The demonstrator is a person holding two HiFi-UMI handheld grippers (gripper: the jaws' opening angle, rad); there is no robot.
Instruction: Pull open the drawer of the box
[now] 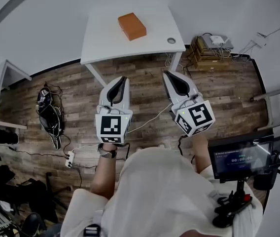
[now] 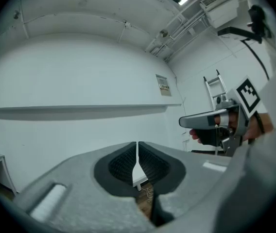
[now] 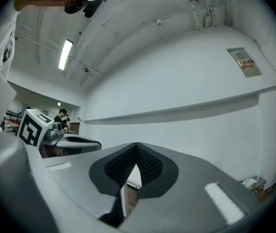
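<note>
An orange box (image 1: 131, 25) lies on a white table (image 1: 105, 41) at the top of the head view; no drawer shows from here. My left gripper (image 1: 122, 79) and right gripper (image 1: 168, 74) hover side by side over the wooden floor, short of the table's near edge, both pointing level toward it. In the left gripper view the left gripper (image 2: 137, 146) is shut with nothing between its pads, and the right gripper (image 2: 211, 121) shows at the right. In the right gripper view the right gripper (image 3: 137, 147) is shut and empty too. The box is in neither gripper view.
Cables and a black bag (image 1: 49, 113) lie on the floor at the left, with a power strip (image 1: 71, 158) near my feet. Stacked boxes (image 1: 210, 51) stand right of the table. A small screen on a stand (image 1: 238, 157) is at my right, and a ladder (image 1: 278, 100) beyond it.
</note>
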